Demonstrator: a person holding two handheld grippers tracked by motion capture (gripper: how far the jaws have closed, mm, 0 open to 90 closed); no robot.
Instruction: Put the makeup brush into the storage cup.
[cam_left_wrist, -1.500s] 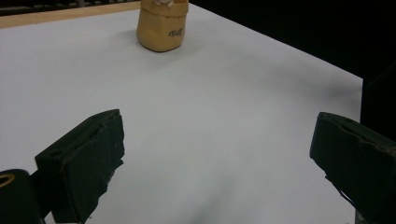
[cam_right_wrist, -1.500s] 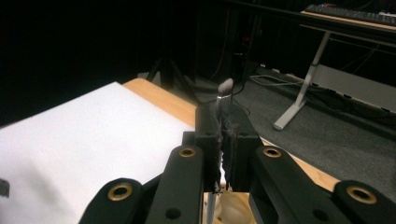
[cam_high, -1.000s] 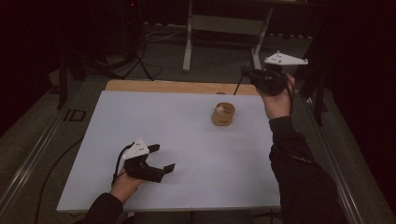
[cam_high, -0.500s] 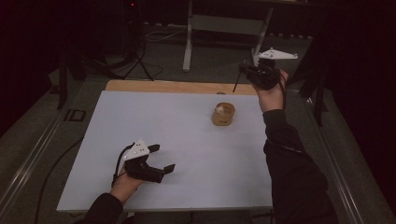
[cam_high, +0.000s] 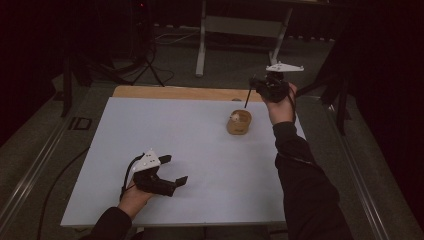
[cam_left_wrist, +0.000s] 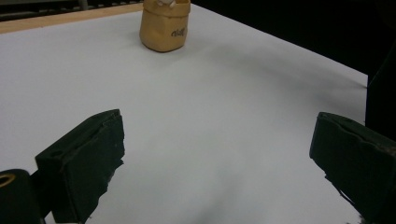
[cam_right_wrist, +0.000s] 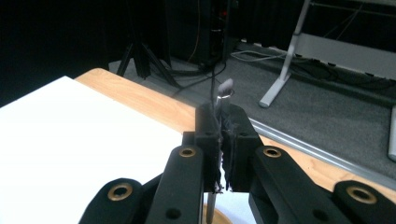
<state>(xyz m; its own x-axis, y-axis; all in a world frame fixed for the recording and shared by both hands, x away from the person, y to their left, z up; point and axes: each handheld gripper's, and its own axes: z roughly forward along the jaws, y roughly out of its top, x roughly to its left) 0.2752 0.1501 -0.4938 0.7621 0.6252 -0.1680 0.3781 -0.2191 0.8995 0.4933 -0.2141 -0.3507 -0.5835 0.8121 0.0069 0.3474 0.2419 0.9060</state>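
Left gripper (cam_high: 172, 170), jaws spread wide and holding nothing, low over the near left of the white table (cam_high: 165, 130); tan pouch (cam_high: 239, 122) upright at far centre-right; right gripper (cam_high: 255, 86), raised beyond the pouch, jaws clamped on a thin brush (cam_right_wrist: 223, 95).
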